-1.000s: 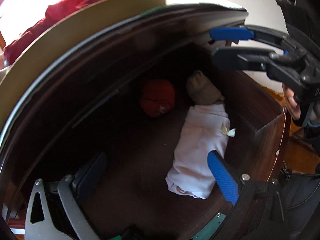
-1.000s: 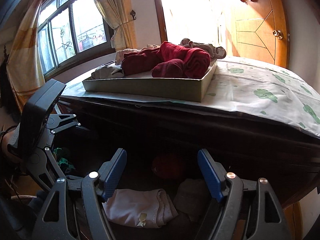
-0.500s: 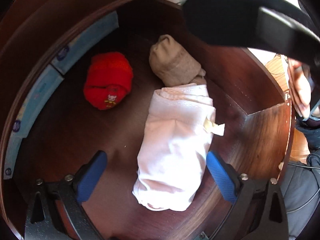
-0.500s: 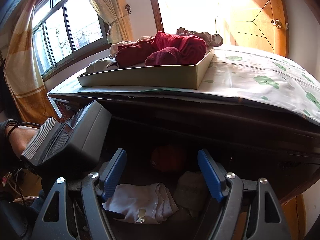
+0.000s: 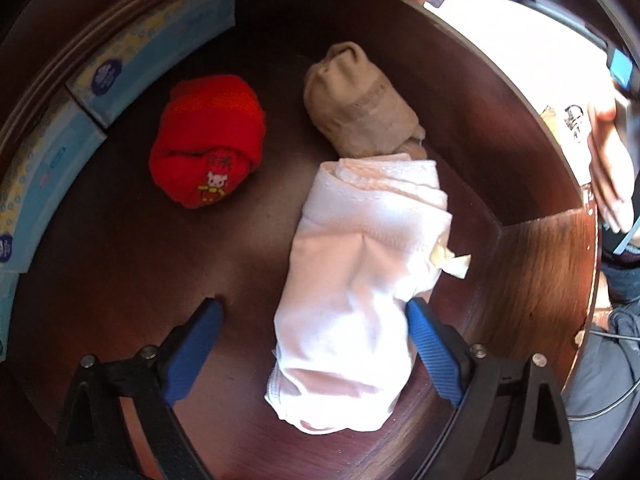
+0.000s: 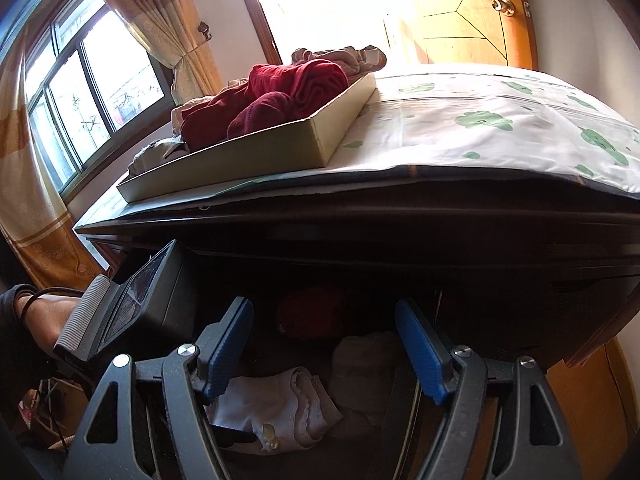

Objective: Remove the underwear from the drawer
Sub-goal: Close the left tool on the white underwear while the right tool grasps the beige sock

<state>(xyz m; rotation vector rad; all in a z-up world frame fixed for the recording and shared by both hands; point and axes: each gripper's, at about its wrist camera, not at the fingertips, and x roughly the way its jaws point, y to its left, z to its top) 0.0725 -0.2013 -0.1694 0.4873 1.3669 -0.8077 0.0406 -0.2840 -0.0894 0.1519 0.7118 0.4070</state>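
Observation:
Folded white underwear (image 5: pixel 352 300) lies on the floor of the dark wooden drawer (image 5: pixel 532 280). My left gripper (image 5: pixel 313 308) points down over it with the cloth between its closing jaws. The right blue pad (image 5: pixel 424 332) touches the cloth's edge and the left pad (image 5: pixel 196 340) stands clear of it. In the right wrist view the same underwear (image 6: pixel 272 404) shows low in the drawer. My right gripper (image 6: pixel 322 308) hovers open at the drawer's front, holding nothing.
A red rolled garment (image 5: pixel 208 152) and a beige rolled one (image 5: pixel 360 104) lie behind the white piece. Blue tissue boxes (image 5: pixel 152 52) line the drawer's left side. On the dresser top stands a shallow tray (image 6: pixel 260 148) piled with red and pale clothes. A hand (image 5: pixel 608 160) is at the right.
My left gripper has sunk into the drawer and tipped downward, so the white underwear now sits between its fingers, which have narrowed slightly. The right gripper's view has rolled a little.

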